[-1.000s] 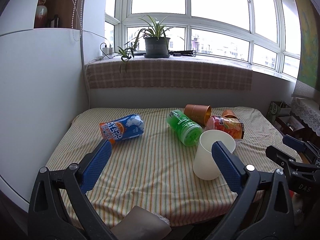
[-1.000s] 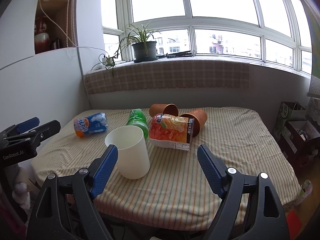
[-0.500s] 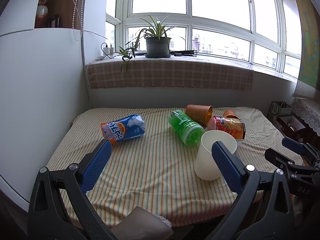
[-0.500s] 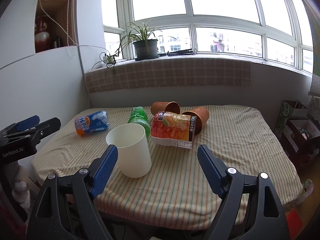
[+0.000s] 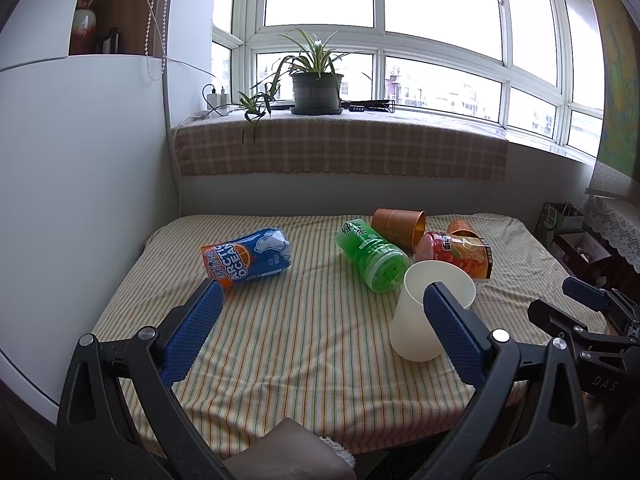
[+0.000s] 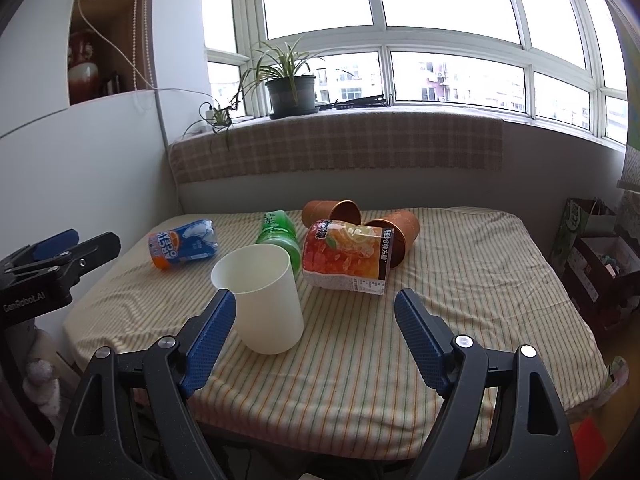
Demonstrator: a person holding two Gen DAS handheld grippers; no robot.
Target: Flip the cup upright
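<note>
White cup point(image 6: 266, 300) upright beside left finger; both grippers' fingers point(image 6: 208, 340) spread wide, empty, backing off slightly — flip apparently done.

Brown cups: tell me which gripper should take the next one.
Right. The two brown cups lie on their sides nearly ahead of the open right gripper; from the left gripper the white cup stands in the way.
</note>
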